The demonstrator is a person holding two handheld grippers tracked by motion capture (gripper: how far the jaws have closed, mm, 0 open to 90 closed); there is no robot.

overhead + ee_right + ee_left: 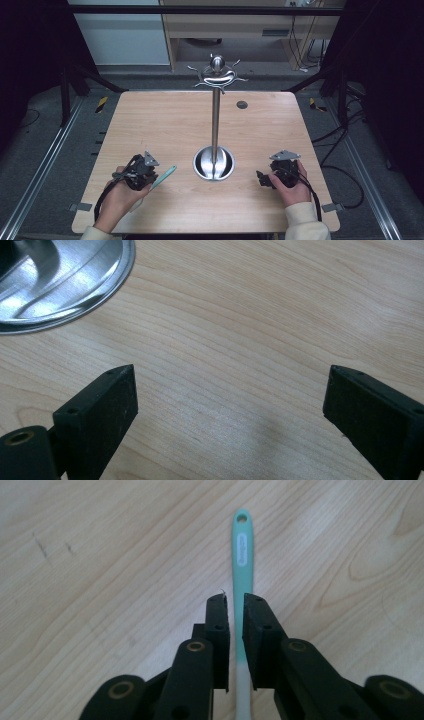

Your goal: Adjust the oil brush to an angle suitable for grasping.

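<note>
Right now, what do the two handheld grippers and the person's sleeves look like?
Both grippers, left and right, are black, with flat rectangular jaw pads and small holes along the links. Each carries a grey three-cornered plate on top and trails a black cable back along the forearm. The sleeves are cream-coloured.

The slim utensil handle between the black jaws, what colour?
Mint green handle, fading to white; left gripper view.

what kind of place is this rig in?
Probably a lab recording station: a bare wooden table inside a black metal frame, loose cables on grey floor, and a desk behind.
</note>
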